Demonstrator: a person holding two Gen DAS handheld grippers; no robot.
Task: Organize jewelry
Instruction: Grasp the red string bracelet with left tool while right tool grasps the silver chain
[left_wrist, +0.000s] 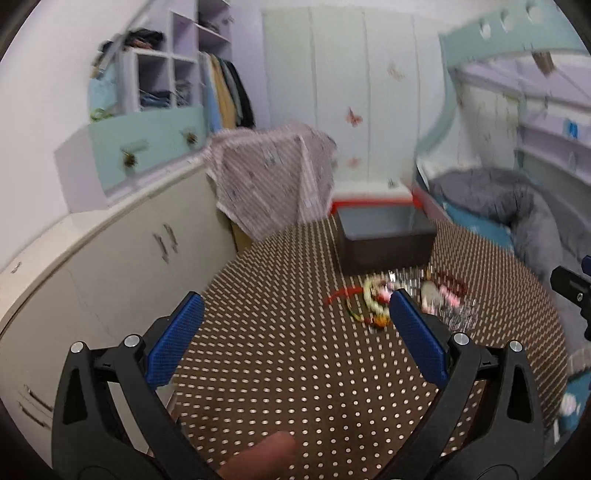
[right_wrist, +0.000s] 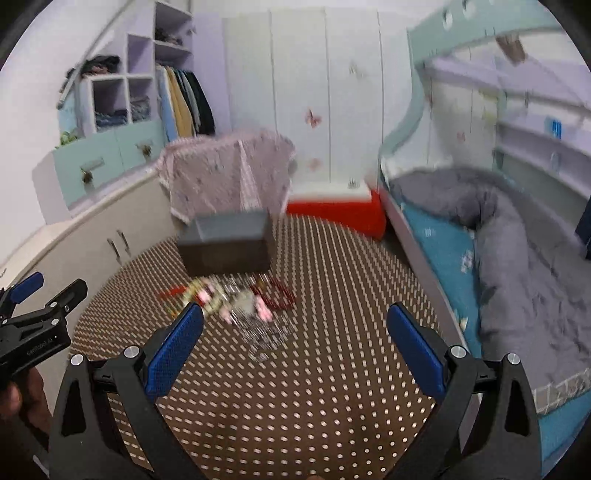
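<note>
Task looks barely started, by my read. Jewelry pile is lying loose on the dotted table, just in front of the dark box; box interior is showing grey, nothing visible in it. All pieces are left to sort.

Left gripper is hovering wide open, holding nothing, short of the pile. Right gripper is also spread wide and holding nothing, pile just ahead.

Frames are motion-blurred. Small white print on the left tool's body in the right view is not readable. No other legible writing.
</note>
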